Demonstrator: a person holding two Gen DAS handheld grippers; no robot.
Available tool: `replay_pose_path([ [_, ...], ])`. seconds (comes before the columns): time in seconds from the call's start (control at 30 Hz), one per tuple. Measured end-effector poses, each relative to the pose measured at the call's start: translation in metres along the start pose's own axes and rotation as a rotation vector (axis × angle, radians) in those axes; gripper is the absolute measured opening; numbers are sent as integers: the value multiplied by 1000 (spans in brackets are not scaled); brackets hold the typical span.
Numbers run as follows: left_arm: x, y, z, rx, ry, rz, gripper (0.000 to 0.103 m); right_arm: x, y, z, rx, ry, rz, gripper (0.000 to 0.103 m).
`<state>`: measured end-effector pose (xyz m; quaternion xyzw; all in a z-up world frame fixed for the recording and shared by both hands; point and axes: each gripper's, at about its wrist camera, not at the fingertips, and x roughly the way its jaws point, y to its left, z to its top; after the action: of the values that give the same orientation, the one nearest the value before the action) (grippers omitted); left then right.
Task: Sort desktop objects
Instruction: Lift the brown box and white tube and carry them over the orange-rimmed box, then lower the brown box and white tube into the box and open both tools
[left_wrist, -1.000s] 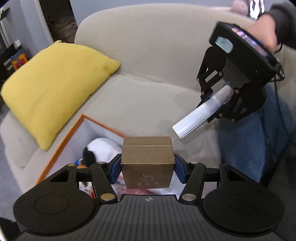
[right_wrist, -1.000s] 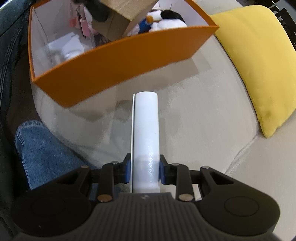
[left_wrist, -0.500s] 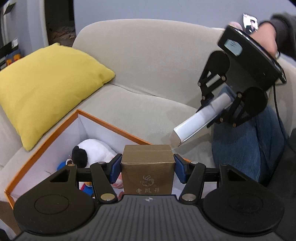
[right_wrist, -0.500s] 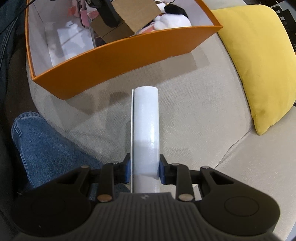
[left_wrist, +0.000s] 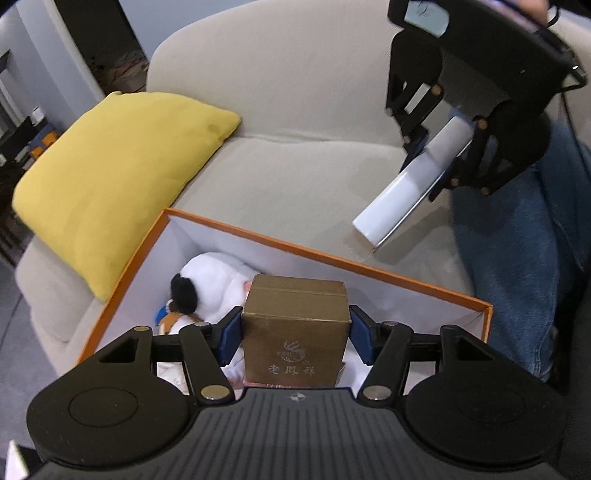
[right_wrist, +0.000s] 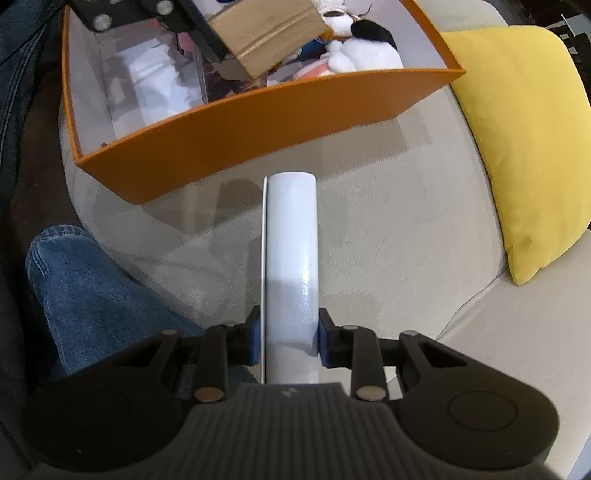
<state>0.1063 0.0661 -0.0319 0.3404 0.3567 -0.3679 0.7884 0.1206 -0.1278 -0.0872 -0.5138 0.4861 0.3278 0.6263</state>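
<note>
While the left gripper (left_wrist: 294, 334) hangs over the orange box (left_wrist: 369, 262), its jaws are opening, the brown carton (left_wrist: 295, 332) between them; the right gripper (right_wrist: 290, 341) clamps a white box (right_wrist: 291, 258) above the sofa (right_wrist: 388, 221).

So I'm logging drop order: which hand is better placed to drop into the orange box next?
Left. The left gripper has its gold box above the orange box, jaws opening; the right gripper holds its white box over the sofa.
</note>
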Motion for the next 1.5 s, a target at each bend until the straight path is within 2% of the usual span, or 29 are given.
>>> replay_pose_path([
  [0.13, -3, -6, 4, 9, 16, 38, 69, -2, 1, -4, 0, -8, -3, 31],
  [0.27, -2, -10, 7, 41, 22, 8, 69, -3, 3, -3, 5, -20, -14, 31],
  [0.4, 5, -16, 7, 73, 14, 16, 70, -8, 6, -5, 6, -39, -12, 31],
  [0.7, 30, -22, 6, 121, 75, 17, 75, -10, 8, -11, 16, -58, -9, 31],
  [0.8, 37, -22, 5, 135, 88, 44, 75, -9, 9, -10, 16, -59, -9, 31],
  [0.93, 42, -16, 2, 102, 106, 65, 74, -10, 8, -10, 30, -65, -6, 31],
  [1.07, 26, -14, -2, 65, 72, 70, 74, -21, 6, -11, 43, -91, -1, 31],
  [1.27, -22, -8, -10, -42, 16, 104, 74, -72, -7, -8, 70, -188, 13, 31],
  [1.4, -54, -4, -23, -115, 11, 156, 74, -116, -6, 9, 46, -282, 32, 31],
  [1.5, -75, 0, -35, -175, 14, 199, 69, -137, 0, 29, 7, -332, 61, 31],
])
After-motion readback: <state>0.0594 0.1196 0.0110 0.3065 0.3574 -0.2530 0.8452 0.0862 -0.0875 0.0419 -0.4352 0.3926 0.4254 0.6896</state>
